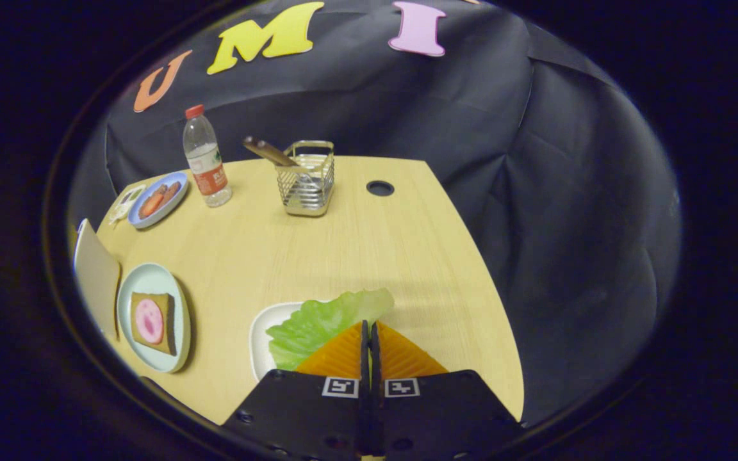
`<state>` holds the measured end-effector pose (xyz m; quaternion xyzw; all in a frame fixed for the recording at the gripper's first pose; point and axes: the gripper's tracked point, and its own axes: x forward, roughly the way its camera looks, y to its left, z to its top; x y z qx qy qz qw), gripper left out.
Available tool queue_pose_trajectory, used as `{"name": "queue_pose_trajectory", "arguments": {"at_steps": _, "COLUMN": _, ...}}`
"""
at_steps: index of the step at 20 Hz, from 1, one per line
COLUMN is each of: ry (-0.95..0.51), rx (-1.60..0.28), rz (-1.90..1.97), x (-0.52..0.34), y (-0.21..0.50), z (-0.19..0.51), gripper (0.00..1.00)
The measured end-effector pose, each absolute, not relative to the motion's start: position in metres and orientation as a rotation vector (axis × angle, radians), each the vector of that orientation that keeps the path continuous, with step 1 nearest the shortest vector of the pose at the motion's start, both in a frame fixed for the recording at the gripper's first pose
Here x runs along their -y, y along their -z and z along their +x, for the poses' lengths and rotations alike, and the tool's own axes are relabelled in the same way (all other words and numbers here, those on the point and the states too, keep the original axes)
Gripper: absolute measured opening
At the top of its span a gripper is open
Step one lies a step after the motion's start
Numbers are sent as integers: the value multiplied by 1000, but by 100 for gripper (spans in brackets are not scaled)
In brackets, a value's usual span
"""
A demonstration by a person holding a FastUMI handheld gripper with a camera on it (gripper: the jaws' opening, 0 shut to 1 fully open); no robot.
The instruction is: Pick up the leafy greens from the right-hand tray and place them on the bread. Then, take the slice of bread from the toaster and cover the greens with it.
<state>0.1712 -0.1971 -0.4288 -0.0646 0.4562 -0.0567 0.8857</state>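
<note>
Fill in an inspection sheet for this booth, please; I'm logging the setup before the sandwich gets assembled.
Surface: light wooden table with a round hole near its far edge.
Job's things: lettuce leaf lies over a white tray, just ahead of the fingers; bread slice with a pink round topping sits on a pale blue plate; a pale toaster-like box stands beside that plate.
Clutter: water bottle; wire basket holding a brown-handled utensil; blue plate of orange food.
Grippers: gripper has its fingers closed together, tips at the leaf's edge; a grip on it cannot be told.
Cables: nothing seen.
Surroundings: black cloth wall.
</note>
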Motion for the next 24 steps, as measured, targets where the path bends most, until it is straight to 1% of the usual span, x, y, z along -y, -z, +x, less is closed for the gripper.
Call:
{"name": "queue_pose_trajectory", "arguments": {"at_steps": 4, "ry": 128, "rx": -924, "rz": -135, "x": 165, "y": 395, "z": 156, "gripper": 0}}
{"name": "queue_pose_trajectory", "arguments": {"at_steps": 7, "ry": 105, "rx": -897, "rz": -132, "x": 124, "y": 365, "z": 143, "gripper": 0}}
{"name": "queue_pose_trajectory", "arguments": {"at_steps": 11, "ry": 60, "rx": -876, "rz": -162, "x": 63, "y": 343, "z": 123, "gripper": 0}}
{"name": "queue_pose_trajectory", "arguments": {"at_steps": 18, "ry": -75, "rx": -875, "rz": -187, "x": -58, "y": 324, "z": 84, "gripper": 0}}
{"name": "queue_pose_trajectory", "arguments": {"at_steps": 24, "ry": -220, "rx": -930, "rz": -89, "x": -150, "y": 331, "z": 68, "gripper": 0}}
